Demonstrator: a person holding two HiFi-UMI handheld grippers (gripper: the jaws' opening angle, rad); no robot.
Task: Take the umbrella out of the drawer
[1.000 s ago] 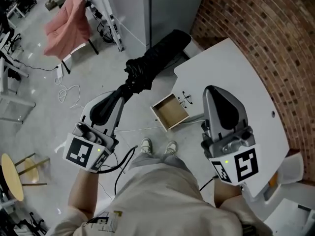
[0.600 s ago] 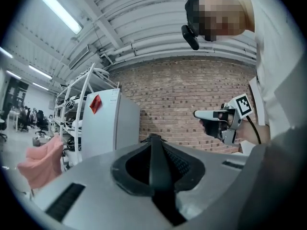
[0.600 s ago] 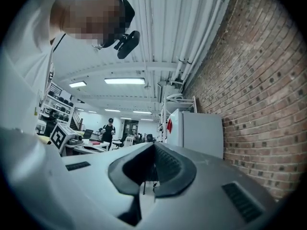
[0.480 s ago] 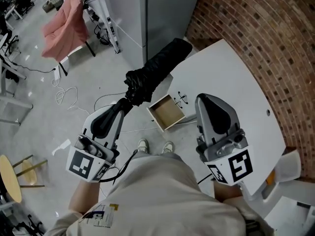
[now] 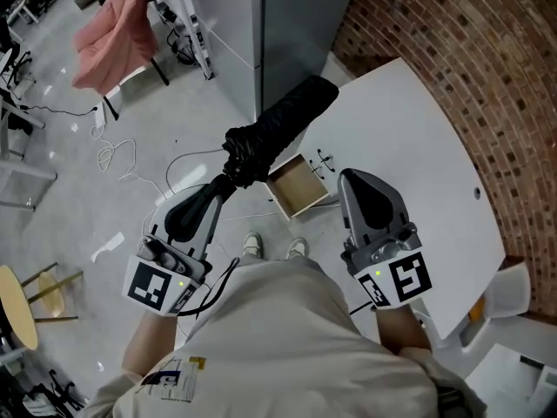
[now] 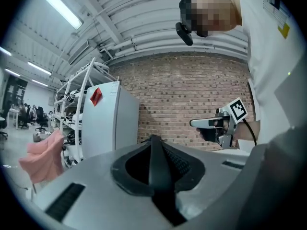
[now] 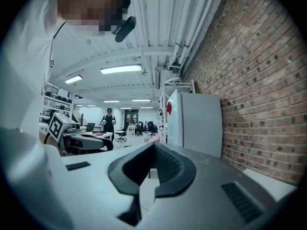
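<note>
Grey concrete floor (image 5: 87, 172) fills the left of the head view, with a brick wall (image 5: 487, 59) running down the right and a tall grey cabinet (image 5: 261, 16) at 12 o'clock. Between them stands a white bench (image 5: 409, 138). A small drawer (image 5: 298, 190) stands pulled open at the bench's 9 o'clock edge, and its pale wooden bottom is bare.

The left gripper (image 5: 219, 184) has its jaws pinched on one end of the folded black umbrella (image 5: 278, 129). The left gripper view shows a dark strip of it clamped between them. From that grip the umbrella slants away toward 1 o'clock. It is clear of the drawer, which sits at about 5 o'clock from its bunched folds. Its far end overlaps the bench's edge in the head view.

The right gripper (image 5: 348, 178) hangs at 4 o'clock from the drawer, over the bench. Its jaws are slightly spread, with nothing between them in the right gripper view.

A pink cloth (image 5: 113, 29) hangs over a chair at 10 o'clock.
</note>
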